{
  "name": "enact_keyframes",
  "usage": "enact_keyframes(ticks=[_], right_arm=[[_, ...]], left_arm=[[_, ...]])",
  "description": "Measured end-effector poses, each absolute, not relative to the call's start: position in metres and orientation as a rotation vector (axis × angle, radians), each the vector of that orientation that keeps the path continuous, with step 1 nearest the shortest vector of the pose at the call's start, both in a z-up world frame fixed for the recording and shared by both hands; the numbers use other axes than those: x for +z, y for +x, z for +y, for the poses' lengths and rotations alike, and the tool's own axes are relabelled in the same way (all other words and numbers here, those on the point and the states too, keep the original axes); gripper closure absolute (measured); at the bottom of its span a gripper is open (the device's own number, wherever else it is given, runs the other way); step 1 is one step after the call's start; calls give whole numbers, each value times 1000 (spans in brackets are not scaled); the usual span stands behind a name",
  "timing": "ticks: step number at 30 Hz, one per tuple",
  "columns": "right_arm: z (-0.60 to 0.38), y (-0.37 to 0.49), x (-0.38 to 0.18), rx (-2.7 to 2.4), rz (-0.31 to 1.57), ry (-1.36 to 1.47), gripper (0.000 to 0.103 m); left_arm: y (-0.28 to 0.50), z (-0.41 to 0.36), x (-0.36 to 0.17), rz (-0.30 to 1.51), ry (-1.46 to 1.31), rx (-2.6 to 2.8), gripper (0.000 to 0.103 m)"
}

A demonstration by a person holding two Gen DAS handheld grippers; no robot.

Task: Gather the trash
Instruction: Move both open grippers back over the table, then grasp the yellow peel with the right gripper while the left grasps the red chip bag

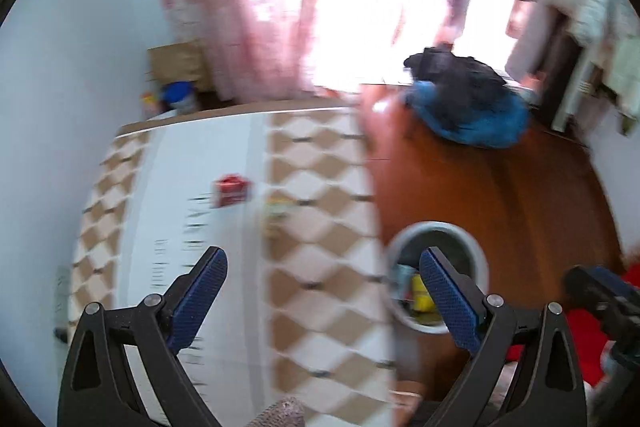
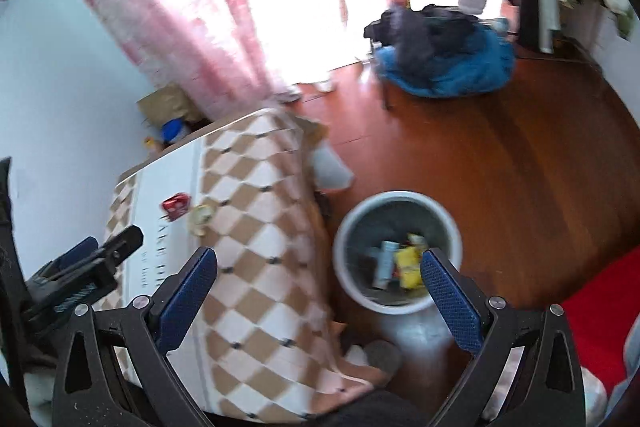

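A small red packet [image 1: 231, 190] [image 2: 176, 205] lies on the white strip of the checkered table cover [image 1: 320, 227] [image 2: 256, 211]. Beside it is a blurred yellowish wrapper [image 1: 278, 211] [image 2: 202, 215]. A grey round bin [image 1: 476, 251] [image 2: 352, 227] stands on the wooden floor right of the table, with yellow and pale blue wrappers [image 2: 406, 261] inside. My left gripper [image 1: 324, 255] hangs open over the table's near part, nothing between its blue pads. My right gripper [image 2: 320, 255] is open too, spanning the table edge and the bin. The left gripper [image 2: 80, 267] shows at the right wrist view's left.
A blue cushion with dark clothes [image 1: 468, 107] [image 2: 444, 55] lies on the floor by the bright window. Pink curtains [image 1: 240, 7] hang behind the table. A brown bag and a blue-lidded jar [image 1: 178, 95] sit in the far corner. Red fabric [image 2: 600, 307] covers the floor at right.
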State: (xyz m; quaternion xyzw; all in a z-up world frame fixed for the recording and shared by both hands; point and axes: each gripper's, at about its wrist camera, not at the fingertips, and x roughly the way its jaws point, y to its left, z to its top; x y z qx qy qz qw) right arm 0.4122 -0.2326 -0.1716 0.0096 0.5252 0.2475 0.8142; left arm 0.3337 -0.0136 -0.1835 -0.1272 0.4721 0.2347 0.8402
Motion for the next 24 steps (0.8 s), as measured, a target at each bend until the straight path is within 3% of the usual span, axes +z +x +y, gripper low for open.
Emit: enact_keyframes(ticks=[7,9,10,17,19,21,24], right_arm=[[-112,420,-234,661,1245,28,4],[-79,423,-258,684,1289,25,33],[-57,427,-274,691,1321,22,37],[32,436,-337,708,1406,17,39],[53,438,-352,707,1426,-17,47],[66,438,-362,697,1444,-62,90],[68,437,-361,705,1411,-85,95]], left_arm=[[290,96,-254,1095,-304,753,4],[280,116,-276,1128,-306,796,4],[275,131,-291,1156,-313,823,4],[259,181,-343,1239,-344,889,4],[258,188,-349,1242,-355,886,4],[261,193,-350,1242,-356,872,4],[273,192,-342,1224,-350,828,4]])
